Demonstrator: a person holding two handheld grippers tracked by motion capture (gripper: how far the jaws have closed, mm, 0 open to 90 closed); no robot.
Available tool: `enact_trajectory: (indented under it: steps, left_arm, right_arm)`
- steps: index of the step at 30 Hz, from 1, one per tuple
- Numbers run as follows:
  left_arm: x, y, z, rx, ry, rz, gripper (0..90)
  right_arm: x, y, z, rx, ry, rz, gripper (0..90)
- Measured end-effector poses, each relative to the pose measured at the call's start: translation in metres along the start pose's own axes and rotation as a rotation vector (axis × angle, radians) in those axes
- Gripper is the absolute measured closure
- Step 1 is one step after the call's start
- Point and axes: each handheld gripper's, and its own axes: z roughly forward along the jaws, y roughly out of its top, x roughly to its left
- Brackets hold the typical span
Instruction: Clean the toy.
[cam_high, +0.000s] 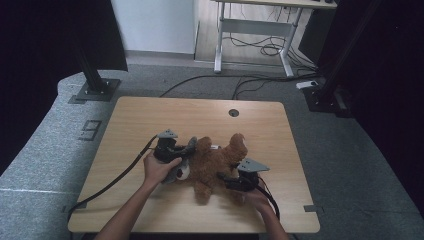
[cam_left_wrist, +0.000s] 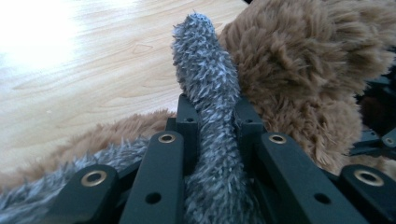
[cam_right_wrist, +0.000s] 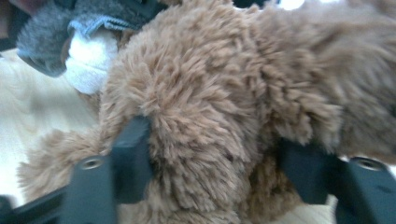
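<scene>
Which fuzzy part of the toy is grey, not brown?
The long ear clamped in the left gripper; the body beside it is brown.

A wooden worktop (cam_high: 150, 120) with a round grommet hole (cam_high: 233, 112) stands on grey carpet (cam_high: 45, 145), a white-legged desk (cam_high: 252, 30) and loose cables (cam_high: 260, 47) behind.

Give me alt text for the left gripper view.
The left tool is shut on a grey fuzzy strip that rises between its black jaws. A brown plush toy lies right behind it on a light wooden table.
</scene>
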Motion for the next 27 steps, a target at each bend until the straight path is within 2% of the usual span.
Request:
enact_trajectory:
  steps: [6,8,12,13,14,16,19,23,27]
  left_arm:
    - [-0.007,-0.015,-0.006,-0.056,0.014,0.033,77.8]
    - [-0.009,-0.017,-0.007,-0.059,0.017,0.044,77.9]
    - [-0.012,-0.021,-0.008,-0.074,0.019,0.051,77.8]
    - [-0.012,-0.021,-0.008,-0.076,0.019,0.053,77.8]
    - [-0.013,-0.021,-0.009,-0.076,0.016,0.053,77.8]
    - [-0.013,-0.022,-0.009,-0.077,0.017,0.052,77.8]
    - [-0.014,-0.023,-0.010,-0.078,0.015,0.050,77.7]
    - [-0.018,-0.017,-0.014,-0.063,0.008,0.061,76.6]
    - [-0.027,-0.002,-0.020,-0.062,-0.007,0.067,75.7]
  right_arm:
    - [-0.001,0.009,-0.010,0.032,0.020,0.018,22.8]
    - [-0.003,0.010,-0.010,0.033,0.041,0.055,20.9]
    - [-0.007,0.014,-0.012,-0.010,0.059,0.166,16.8]
    - [-0.008,0.016,-0.009,-0.012,0.060,0.205,15.6]
    - [-0.008,0.017,-0.006,-0.001,0.054,0.213,14.8]
    - [-0.005,0.018,0.004,0.032,0.046,0.223,15.5]
    - [-0.001,0.018,0.013,0.058,0.010,0.216,32.6]
    - [0.002,0.014,0.008,0.043,0.008,0.169,42.8]
    - [0.004,0.011,0.005,0.029,-0.016,0.140,46.7]
